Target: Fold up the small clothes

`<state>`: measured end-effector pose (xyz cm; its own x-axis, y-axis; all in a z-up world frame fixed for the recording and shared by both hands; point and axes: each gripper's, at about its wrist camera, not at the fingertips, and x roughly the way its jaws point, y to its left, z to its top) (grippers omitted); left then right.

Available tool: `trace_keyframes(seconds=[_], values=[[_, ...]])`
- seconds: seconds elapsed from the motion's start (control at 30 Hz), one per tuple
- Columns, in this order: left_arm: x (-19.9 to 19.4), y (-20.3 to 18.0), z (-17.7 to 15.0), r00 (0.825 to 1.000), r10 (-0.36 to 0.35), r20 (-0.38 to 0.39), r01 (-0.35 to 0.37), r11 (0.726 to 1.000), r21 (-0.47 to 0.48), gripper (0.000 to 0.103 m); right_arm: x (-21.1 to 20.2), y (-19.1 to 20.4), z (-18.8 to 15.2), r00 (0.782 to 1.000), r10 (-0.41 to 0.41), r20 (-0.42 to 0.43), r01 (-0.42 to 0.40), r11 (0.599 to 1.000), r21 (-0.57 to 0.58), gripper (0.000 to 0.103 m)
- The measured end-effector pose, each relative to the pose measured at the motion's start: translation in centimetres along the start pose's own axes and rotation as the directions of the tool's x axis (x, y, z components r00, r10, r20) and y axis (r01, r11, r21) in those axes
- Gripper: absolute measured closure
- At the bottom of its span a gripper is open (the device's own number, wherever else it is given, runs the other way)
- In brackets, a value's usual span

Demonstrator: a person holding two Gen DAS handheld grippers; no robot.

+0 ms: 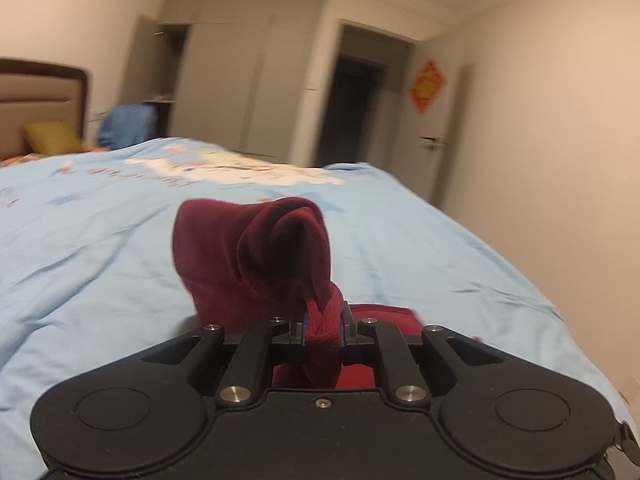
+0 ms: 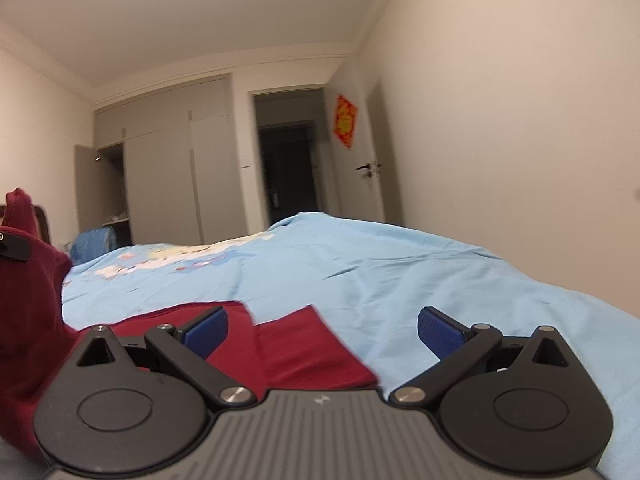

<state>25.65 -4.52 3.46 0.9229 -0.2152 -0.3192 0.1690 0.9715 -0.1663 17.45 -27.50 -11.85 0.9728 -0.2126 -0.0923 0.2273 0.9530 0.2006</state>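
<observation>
A dark red garment (image 1: 248, 256) is bunched and lifted above the light blue bedspread (image 1: 100, 248); my left gripper (image 1: 323, 330) is shut on a twisted fold of it. More of the same cloth lies flat below the fingers. In the right wrist view the dark red garment (image 2: 296, 344) lies spread on the bedspread (image 2: 400, 264), with a raised part at the far left edge. My right gripper (image 2: 322, 330) is open just above the flat cloth, and its blue pads (image 2: 208, 330) hold nothing.
A headboard (image 1: 40, 92), a yellow pillow (image 1: 50, 136) and a blue bundle (image 1: 128, 124) sit at the bed's far end. Grey wardrobes (image 2: 176, 168), an open doorway (image 2: 288, 168) and a door (image 2: 378, 152) with a red decoration (image 2: 346, 120) beside it stand beyond. The bed edge drops off on the right.
</observation>
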Motion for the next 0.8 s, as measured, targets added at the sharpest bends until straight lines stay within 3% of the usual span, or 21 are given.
trace_keyframes(seconds=[0.13,0.23,0.37,0.5,0.7,0.77,0.8], values=[[1.5,-3.9,-0.6,0.988,-0.146,-0.050,0.147,0.988,0.035,0.090,0.6,-2.7,-0.1,0.998,-0.054,-0.021,0.056,0.994,0.099,0.000],[2.8,-5.7,-1.9,0.972,-0.210,-0.102,0.216,0.975,0.050,0.090,1.5,-4.1,-0.5,0.996,-0.075,-0.050,0.081,0.985,0.151,0.000],[4.3,-6.9,-4.1,0.958,-0.219,-0.186,0.238,0.968,0.086,0.090,2.5,-4.9,-1.1,0.994,-0.079,-0.077,0.092,0.979,0.182,0.000],[4.6,-6.6,-5.3,0.953,-0.213,-0.215,0.242,0.963,0.117,0.085,3.1,-5.0,-1.4,0.993,-0.078,-0.091,0.093,0.981,0.173,0.000],[3.6,-6.1,-5.0,0.944,-0.269,-0.192,0.288,0.954,0.083,0.059,3.1,-4.8,-1.6,0.991,-0.084,-0.103,0.101,0.980,0.169,0.000],[2.7,-6.1,-4.9,0.951,-0.258,-0.169,0.276,0.956,0.096,0.040,3.0,-4.8,-1.7,0.990,-0.086,-0.108,0.103,0.981,0.167,0.000],[2.3,-6.0,-5.0,0.956,-0.250,-0.155,0.267,0.958,0.103,0.035,3.0,-4.8,-1.7,0.990,-0.086,-0.110,0.104,0.981,0.166,0.000]])
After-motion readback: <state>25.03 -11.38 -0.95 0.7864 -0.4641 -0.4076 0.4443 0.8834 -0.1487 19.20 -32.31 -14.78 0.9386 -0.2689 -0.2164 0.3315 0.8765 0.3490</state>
